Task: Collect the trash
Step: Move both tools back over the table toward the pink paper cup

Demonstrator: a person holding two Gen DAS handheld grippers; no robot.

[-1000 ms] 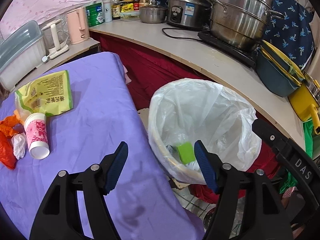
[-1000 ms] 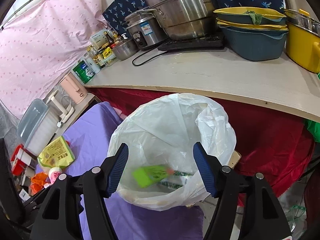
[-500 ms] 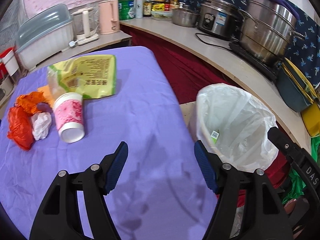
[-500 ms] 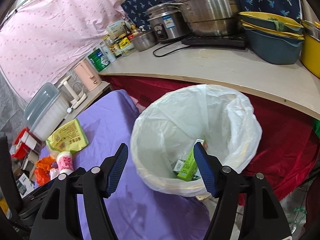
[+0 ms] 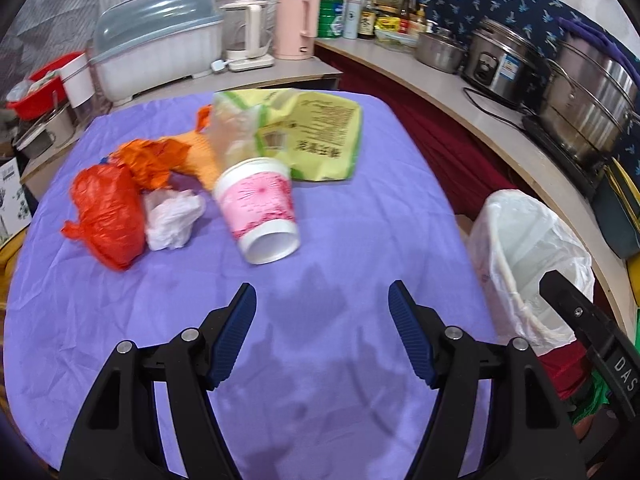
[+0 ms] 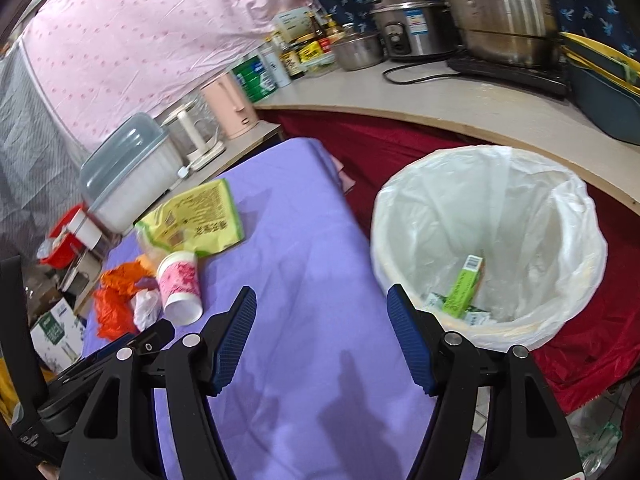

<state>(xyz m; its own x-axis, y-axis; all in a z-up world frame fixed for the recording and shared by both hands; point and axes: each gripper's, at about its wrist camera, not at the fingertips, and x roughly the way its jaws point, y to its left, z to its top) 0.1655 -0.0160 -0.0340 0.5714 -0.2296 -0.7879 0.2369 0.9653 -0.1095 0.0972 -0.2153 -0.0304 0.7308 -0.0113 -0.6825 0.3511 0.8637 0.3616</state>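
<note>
Now over the purple surface [image 5: 360, 216]: left hand-held gripper [image 5: 322, 306] spread wide, grasping nothing, aimed at the trash pile. Right hand-held gripper [image 6: 321, 306] likewise spread and bare, hanging above the surface edge beside the bin [image 6: 576, 216].

Ahead of the left one, apart from its tips: pink cup [image 5: 260, 208] tipped on its side, white base toward the camera. Just left of it, touching: crumpled white wrapper [image 5: 172, 220], then red bag [image 5: 108, 216]. Behind those, orange bag [image 5: 154, 158] and yellow-green pouch [image 5: 316, 136], the pouch lying flat behind the cup.

Off the surface's right side, bin lined with a white bag; inside, at the bottom, 1 green box [image 6: 464, 286] leaning upright among other small packets.

Behind, on the counter [image 5: 400, 68]: pink kettle [image 5: 296, 26], pots, bottles.
</note>
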